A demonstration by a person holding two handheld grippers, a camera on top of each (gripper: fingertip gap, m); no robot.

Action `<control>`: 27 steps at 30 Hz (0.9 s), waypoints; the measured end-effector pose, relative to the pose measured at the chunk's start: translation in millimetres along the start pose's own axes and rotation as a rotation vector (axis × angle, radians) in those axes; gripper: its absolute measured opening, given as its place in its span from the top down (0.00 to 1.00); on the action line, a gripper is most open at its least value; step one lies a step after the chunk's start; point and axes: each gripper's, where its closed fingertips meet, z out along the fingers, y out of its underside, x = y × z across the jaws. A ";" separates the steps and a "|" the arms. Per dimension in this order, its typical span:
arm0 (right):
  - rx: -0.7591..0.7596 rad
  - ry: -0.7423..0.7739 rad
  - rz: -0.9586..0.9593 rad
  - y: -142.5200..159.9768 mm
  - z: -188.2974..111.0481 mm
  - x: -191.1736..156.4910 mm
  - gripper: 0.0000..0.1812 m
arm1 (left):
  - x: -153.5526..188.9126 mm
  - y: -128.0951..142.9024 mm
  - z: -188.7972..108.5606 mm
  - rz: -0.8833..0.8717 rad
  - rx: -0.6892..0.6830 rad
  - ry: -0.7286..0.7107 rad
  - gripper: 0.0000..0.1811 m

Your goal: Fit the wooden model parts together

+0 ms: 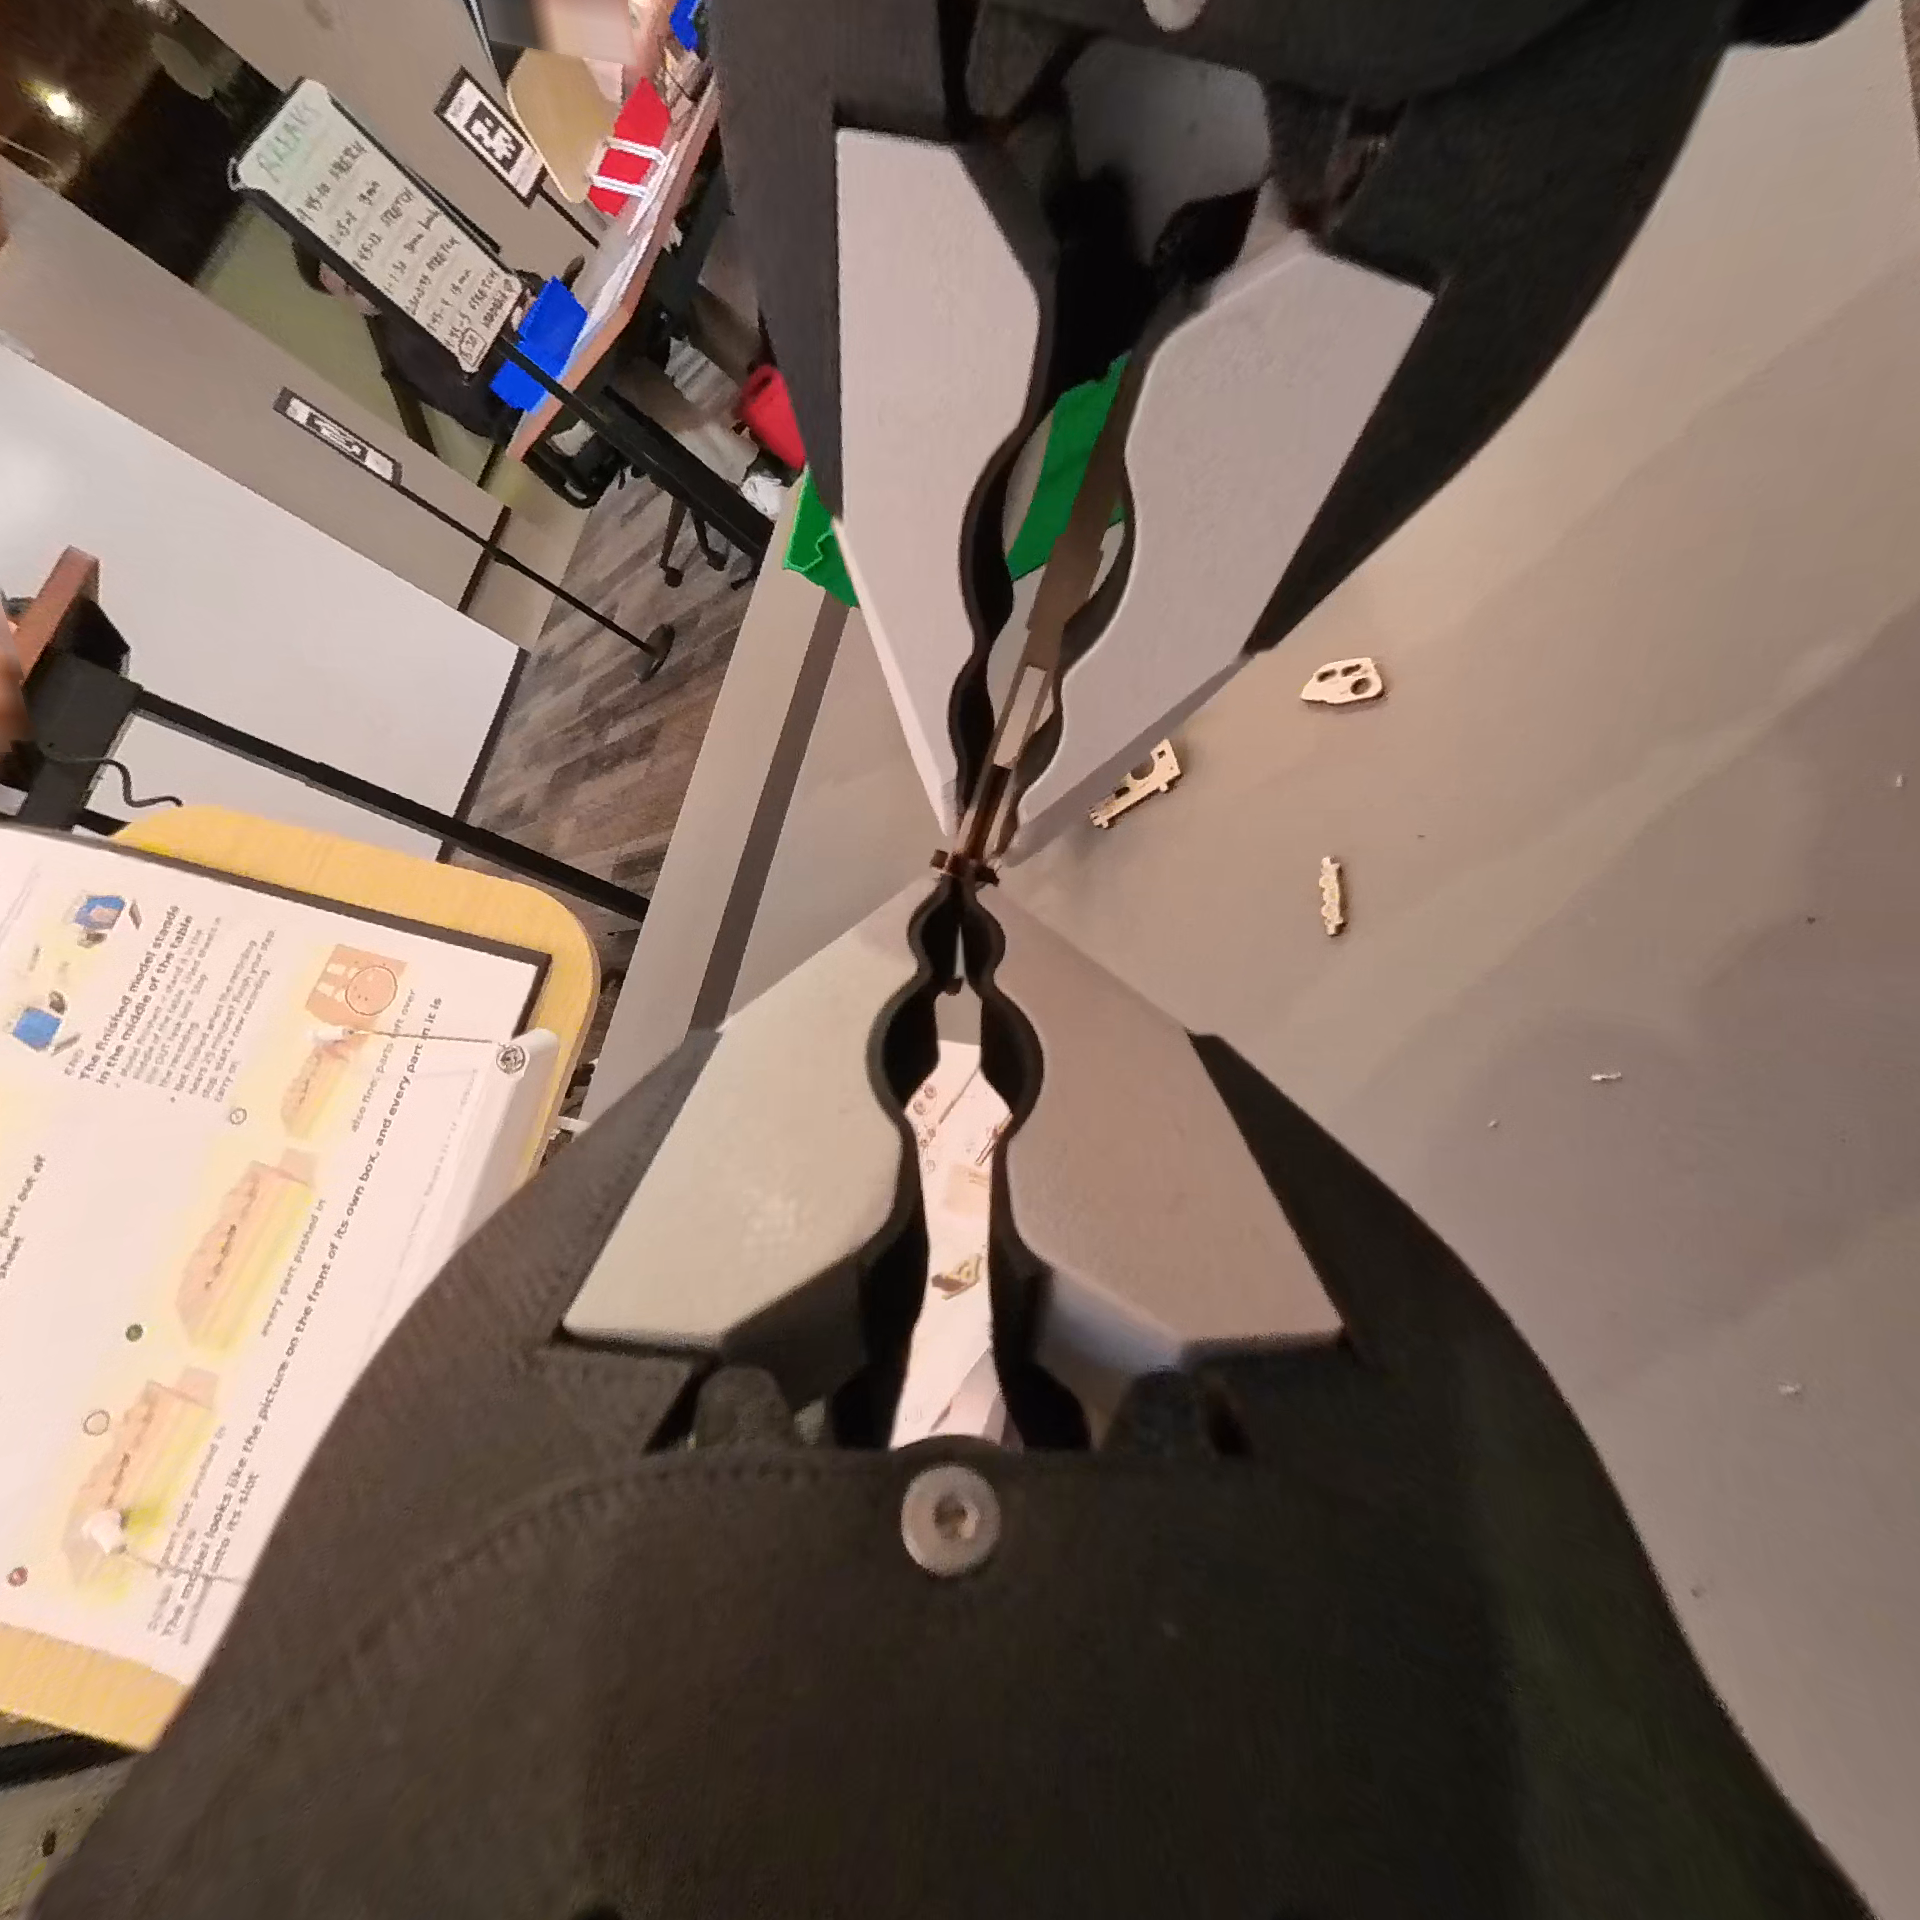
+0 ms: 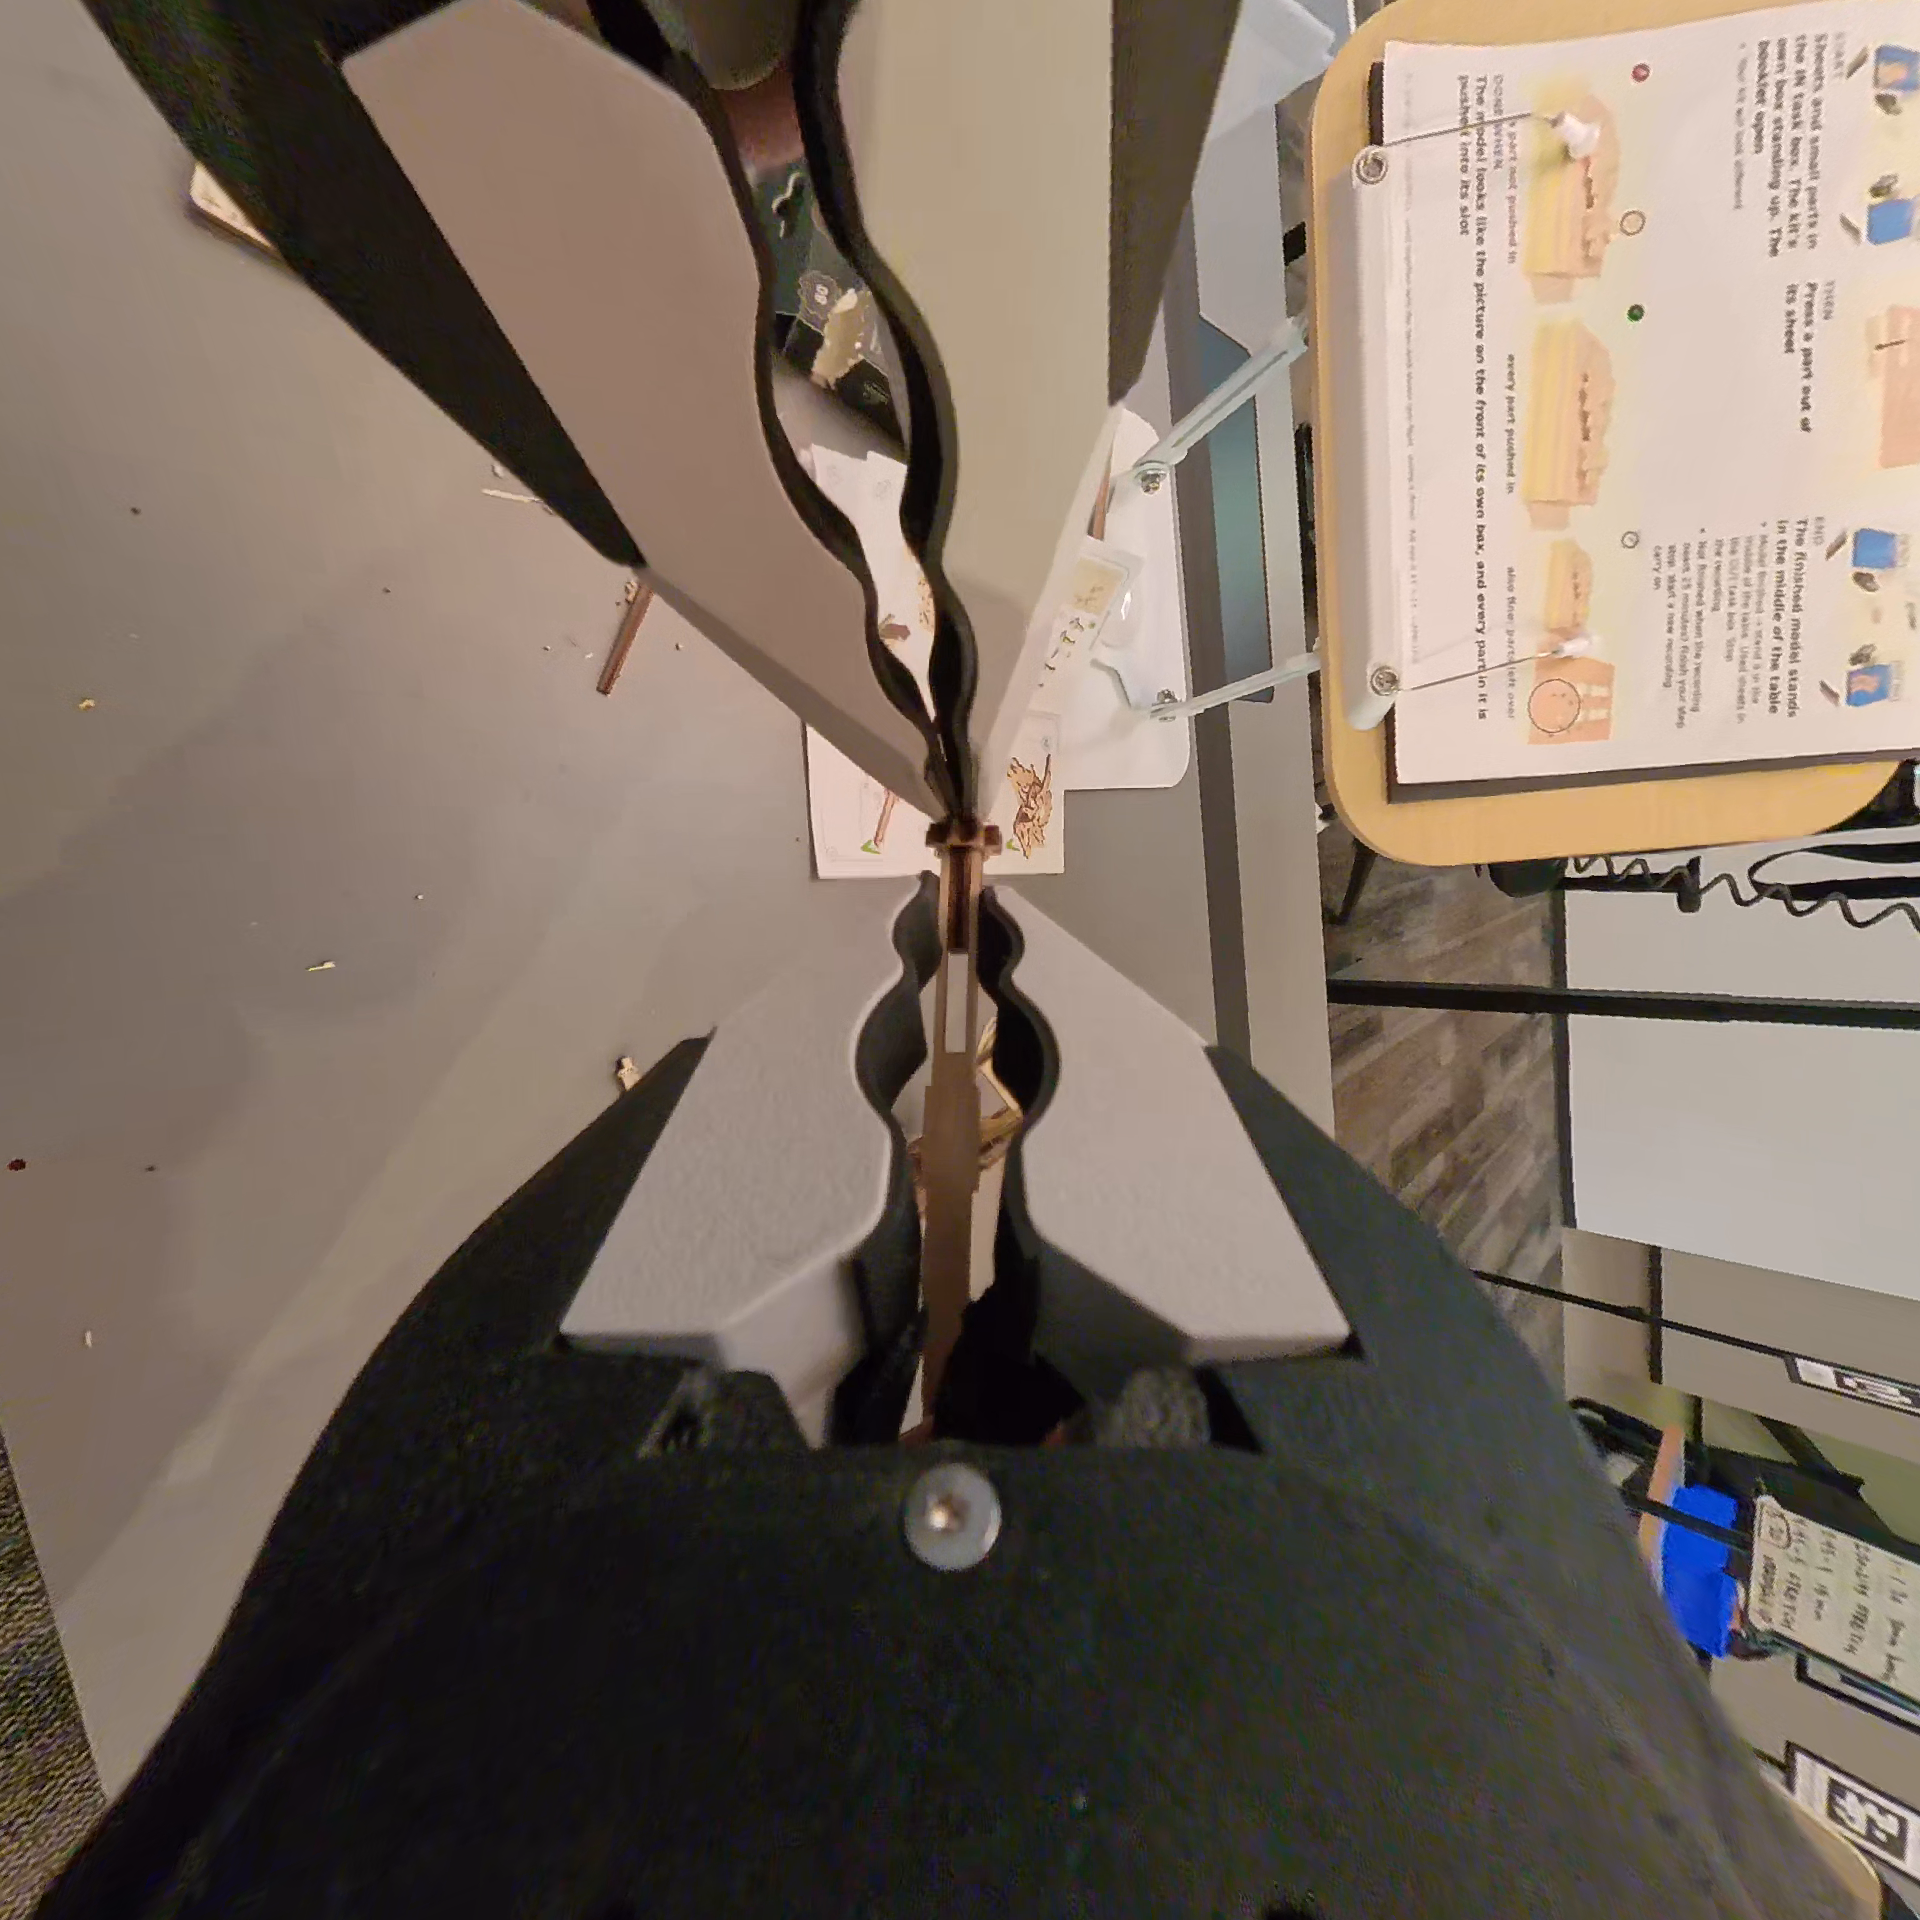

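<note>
My two grippers meet tip to tip above the grey table (image 1: 1558, 935). My right gripper (image 2: 961, 899) is shut on a long thin wooden strip (image 2: 951, 1143), seen edge-on between its fingers. The strip also shows in the left wrist view (image 1: 1039, 665), where the right gripper (image 1: 977, 821) comes in from above. My left gripper (image 1: 956, 902) is shut on a small wooden cross piece (image 1: 961, 864) that sits on the strip's end. In the right wrist view the left gripper (image 2: 951, 802) comes in from above, touching the cross piece (image 2: 961, 835).
Three loose wooden parts (image 1: 1342, 686) (image 1: 1138, 784) (image 1: 1332, 896) lie on the table. A folded instruction sheet (image 2: 847, 821), a dark kit box (image 2: 831, 322) and a brown stick (image 2: 623, 649) lie below. An instruction board (image 2: 1662, 416) stands on a side stand past the table edge. A green bin (image 1: 1070, 468) is behind. The grippers are tip to tip, or close to it.
</note>
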 end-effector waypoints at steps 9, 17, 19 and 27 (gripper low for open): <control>-0.007 0.026 0.007 0.7 -0.2 3.9 0.99 | -3.7 -4.1 -3.3 -0.030 0.046 -0.010 1.00; 0.019 0.038 -0.034 -3.6 -3.9 5.2 0.98 | -7.1 -2.8 -5.9 0.013 0.042 -0.007 0.97; 0.019 0.043 -0.038 -3.1 -4.4 5.3 0.98 | -2.2 -2.8 -5.2 0.011 0.049 0.028 1.00; 0.041 0.034 -0.149 -5.8 -10.2 -0.6 0.98 | 5.5 -8.8 -12.1 -0.072 0.156 0.163 1.00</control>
